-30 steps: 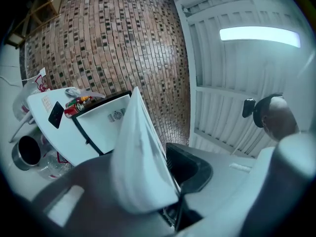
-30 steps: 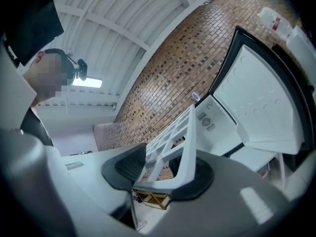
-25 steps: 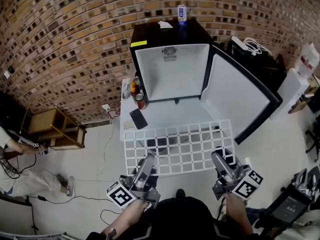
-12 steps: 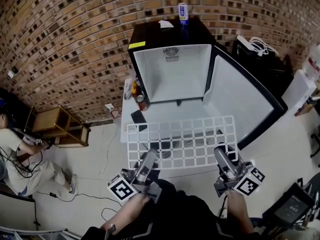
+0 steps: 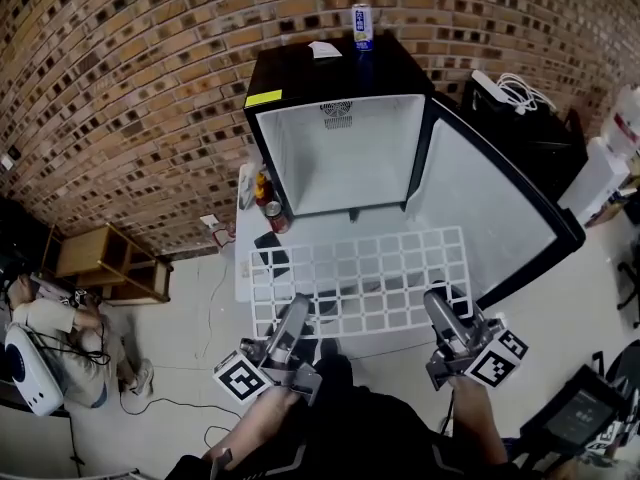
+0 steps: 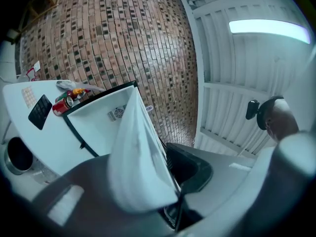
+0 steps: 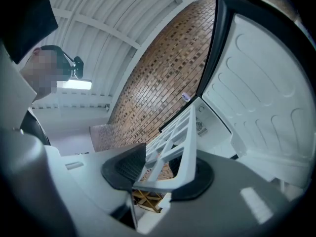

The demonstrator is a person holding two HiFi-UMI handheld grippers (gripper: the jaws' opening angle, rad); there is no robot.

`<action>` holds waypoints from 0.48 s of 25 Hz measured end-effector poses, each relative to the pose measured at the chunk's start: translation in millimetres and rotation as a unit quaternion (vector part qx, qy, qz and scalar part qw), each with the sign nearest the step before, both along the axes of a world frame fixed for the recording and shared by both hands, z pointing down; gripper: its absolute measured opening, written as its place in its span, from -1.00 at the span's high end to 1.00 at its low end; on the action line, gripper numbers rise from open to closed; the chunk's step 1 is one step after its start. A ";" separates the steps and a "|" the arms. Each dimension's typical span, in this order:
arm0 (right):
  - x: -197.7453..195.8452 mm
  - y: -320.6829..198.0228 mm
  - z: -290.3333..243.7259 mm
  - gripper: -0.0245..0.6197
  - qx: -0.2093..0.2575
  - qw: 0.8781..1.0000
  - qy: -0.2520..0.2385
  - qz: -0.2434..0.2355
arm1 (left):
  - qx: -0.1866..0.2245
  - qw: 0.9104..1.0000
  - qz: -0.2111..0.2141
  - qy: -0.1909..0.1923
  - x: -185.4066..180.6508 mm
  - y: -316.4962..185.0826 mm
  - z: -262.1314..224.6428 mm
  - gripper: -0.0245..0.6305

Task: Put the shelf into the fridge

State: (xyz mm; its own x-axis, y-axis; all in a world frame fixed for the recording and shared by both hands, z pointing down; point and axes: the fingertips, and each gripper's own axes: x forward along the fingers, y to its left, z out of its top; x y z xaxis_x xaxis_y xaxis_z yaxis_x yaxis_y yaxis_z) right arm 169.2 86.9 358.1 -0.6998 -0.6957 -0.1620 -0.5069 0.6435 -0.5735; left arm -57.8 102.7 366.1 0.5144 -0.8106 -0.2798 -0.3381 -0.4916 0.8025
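Nearest to me, my left claw and my right claw both bite the near edge of the white plastic grid shelf, the left one toward its near-left corner and the right one toward its near-right corner. In the left gripper view the shelf's edge stands as a white wedge between the two jaws. In the right gripper view the dark pads press on a grid bar from both sides. So both claws are part-way closed and clamped on the shelf, with nothing else in them.

The shelf hangs flat above the white counter, its long axis running left to right across me and its far edge turned away from me. A bare strip of counter shows between that far edge and what it must enter.

Straight beyond stands the small black fridge with the white inside, at the counter's far edge, mouth toward me, its door swung open to the right. The shelf's far-right corner lies near that door.

I judge the coming push goes straight ahead, with both claws kept even so the far edge meets the mouth square.
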 end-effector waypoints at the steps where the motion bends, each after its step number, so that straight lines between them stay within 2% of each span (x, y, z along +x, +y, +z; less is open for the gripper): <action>1: -2.3 -6.0 0.1 0.43 -0.001 1.000 0.001 0.002 | 0.000 1.000 0.002 0.003 -2.2 -6.9 1.3 0.71; 7: -20.2 -45.5 -1.1 0.43 0.003 1.000 0.003 0.019 | -0.002 1.000 0.018 0.008 -19.9 -51.4 2.2 0.71; 12: -37.3 -77.0 0.4 0.43 -0.012 1.000 0.003 0.028 | -0.008 1.000 0.028 0.009 -34.6 -87.4 6.5 0.71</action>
State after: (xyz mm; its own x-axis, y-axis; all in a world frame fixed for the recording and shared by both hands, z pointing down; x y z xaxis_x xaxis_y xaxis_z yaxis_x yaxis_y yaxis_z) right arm 131.9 9.9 358.5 -0.6606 -0.7373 -0.1414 -0.5447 0.6003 -0.5856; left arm -92.4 15.3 372.6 0.5547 -0.7847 -0.2767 -0.2955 -0.4966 0.8161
